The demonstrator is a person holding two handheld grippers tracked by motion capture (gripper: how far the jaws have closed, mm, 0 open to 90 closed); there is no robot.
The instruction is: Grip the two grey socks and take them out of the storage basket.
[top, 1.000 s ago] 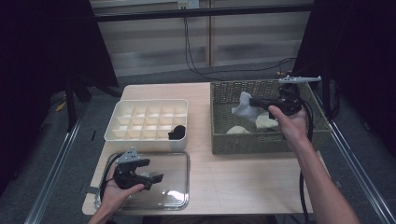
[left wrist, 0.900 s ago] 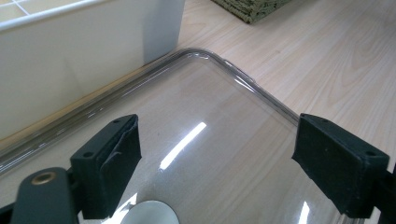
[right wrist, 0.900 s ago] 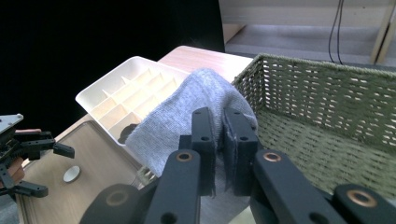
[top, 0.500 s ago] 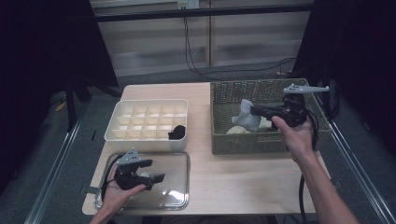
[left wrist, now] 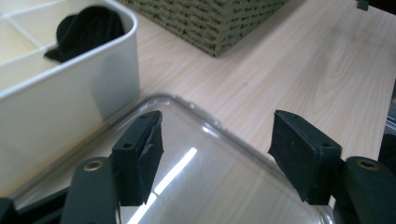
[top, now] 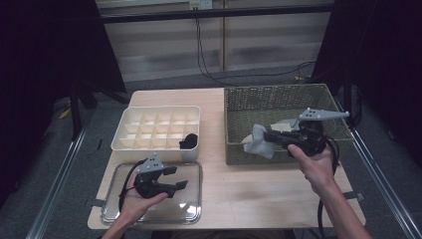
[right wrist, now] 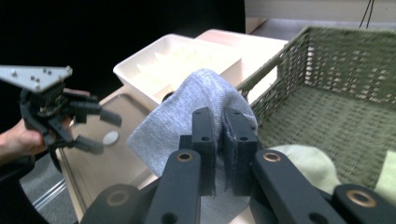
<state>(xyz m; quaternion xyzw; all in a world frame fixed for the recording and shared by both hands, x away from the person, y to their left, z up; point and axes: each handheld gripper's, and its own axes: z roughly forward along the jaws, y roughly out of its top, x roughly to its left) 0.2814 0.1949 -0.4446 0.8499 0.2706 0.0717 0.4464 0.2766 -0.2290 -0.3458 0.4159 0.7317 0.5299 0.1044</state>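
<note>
The grey sock (right wrist: pixel 187 116), soft and knitted, hung folded in the closed jaws of the right tool (right wrist: pixel 219 135), above the woven basket's (top: pixel 278 99) left wall.

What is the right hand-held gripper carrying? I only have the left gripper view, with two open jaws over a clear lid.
Observer: The right hand-held gripper is shut on a grey sock.
Operator: Where is it?
Observer: In the high view it hangs over the near left part of the woven basket.
Operator: Anything left in the basket?
Observer: Yes, pale green pieces of cloth lie on its floor.
Operator: Is the white tray otherwise bare?
Observer: In the high view the divided tray holds one black sock, in its near right corner.
</note>
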